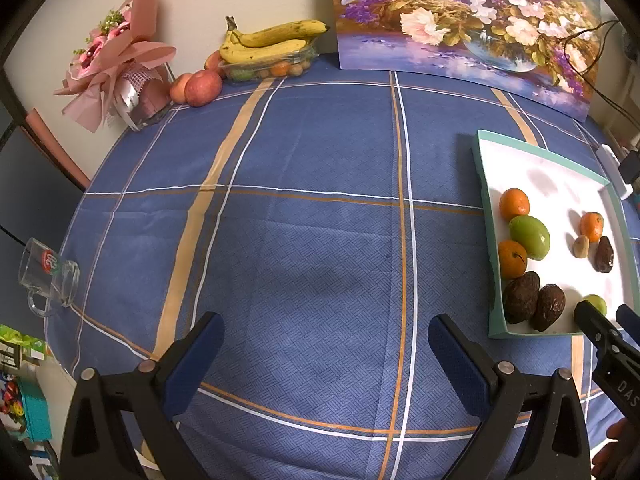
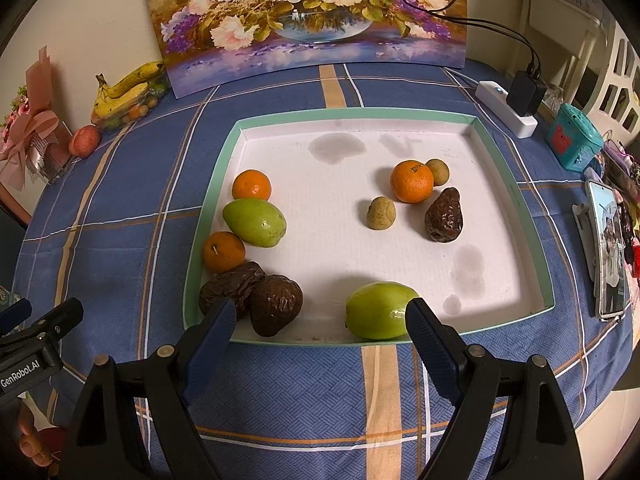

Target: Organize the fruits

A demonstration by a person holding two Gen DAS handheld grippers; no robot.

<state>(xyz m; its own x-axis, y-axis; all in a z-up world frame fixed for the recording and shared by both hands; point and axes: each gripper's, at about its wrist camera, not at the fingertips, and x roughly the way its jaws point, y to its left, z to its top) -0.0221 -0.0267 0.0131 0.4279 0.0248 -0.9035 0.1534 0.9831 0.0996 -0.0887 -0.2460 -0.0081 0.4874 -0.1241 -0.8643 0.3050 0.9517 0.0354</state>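
- Both hand-held grippers hang with jaws spread wide and nothing between the pads: the right hand-held gripper [image 2: 316, 320] above the near rim of the tray, the left hand-held gripper [image 1: 324, 334] over bare cloth well to the tray's left.
- Blue checked cloth covers the surface [image 1: 320, 168], and a flower painting [image 2: 312, 12] leans against the wall at its far edge.
- On the cloth lies a shallow white tray [image 2: 516, 208] with a green rim, holding the loose fruit.
- Along the tray's left side, far to near: an orange [image 2: 251, 185], a green fruit [image 2: 254, 222], a second orange [image 2: 223, 251] and two dark wrinkled fruits [image 2: 256, 300] touching each other.
- Toward the right sit a third orange [image 2: 412, 181], two small tan fruits [image 2: 381, 213] and another dark wrinkled fruit [image 2: 443, 216].
- A second green fruit [image 2: 380, 310] lies at the near rim, just beyond the right fingers.
- Bananas [image 1: 268, 40] rest on a clear fruit box at the far left, beside two apples [image 1: 196, 87] and a pink bouquet [image 1: 116, 64].
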